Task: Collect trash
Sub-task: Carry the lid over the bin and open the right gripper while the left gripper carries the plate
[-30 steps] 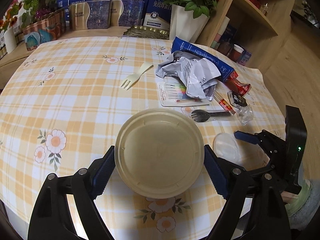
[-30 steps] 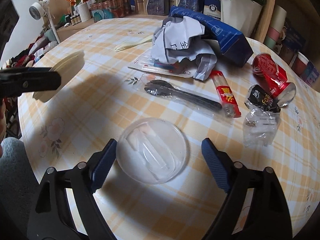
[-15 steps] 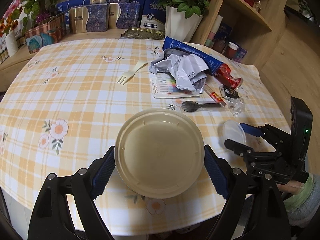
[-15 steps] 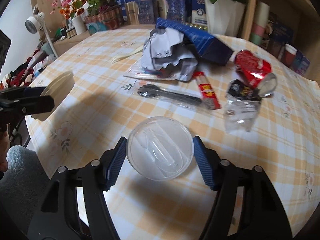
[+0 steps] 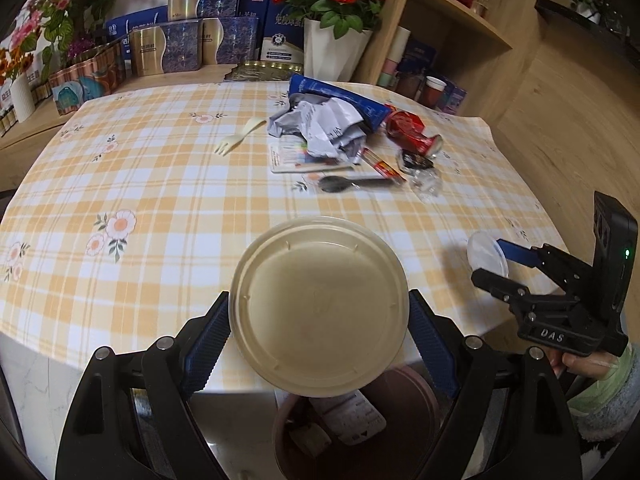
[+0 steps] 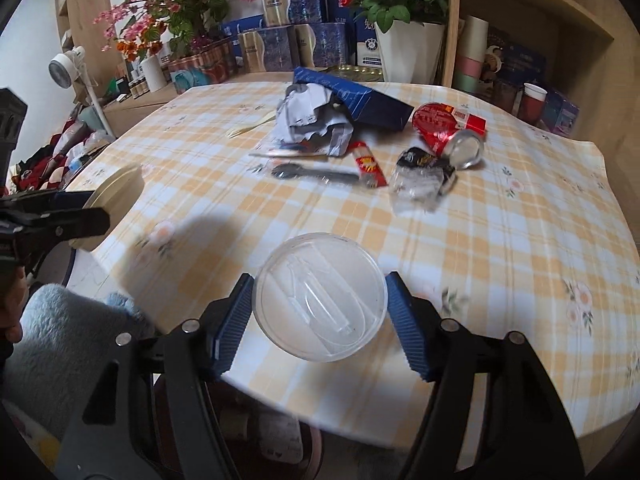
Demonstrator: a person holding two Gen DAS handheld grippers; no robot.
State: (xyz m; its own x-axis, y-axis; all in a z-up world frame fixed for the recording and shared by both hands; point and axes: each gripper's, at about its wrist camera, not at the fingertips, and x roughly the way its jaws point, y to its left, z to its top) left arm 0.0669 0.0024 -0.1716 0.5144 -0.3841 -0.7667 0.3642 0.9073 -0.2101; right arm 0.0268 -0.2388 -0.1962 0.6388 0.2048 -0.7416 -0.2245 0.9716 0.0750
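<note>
Here, the left gripper (image 5: pixel 319 330) clamps its jaws on a beige round lid (image 5: pixel 319 306) at the near desk (image 5: pixel 160 184) edge, above a brown bin (image 5: pixel 404 396); right of it, the right gripper (image 6: pixel 320 314), jaws just closed, holds a clear plastic lid (image 6: pixel 320 296); remaining trash (image 5: pixel 352 140) lies far right.

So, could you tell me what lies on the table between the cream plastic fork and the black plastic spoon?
The crumpled paper and a flat printed card beneath it, seen in the left wrist view.
</note>
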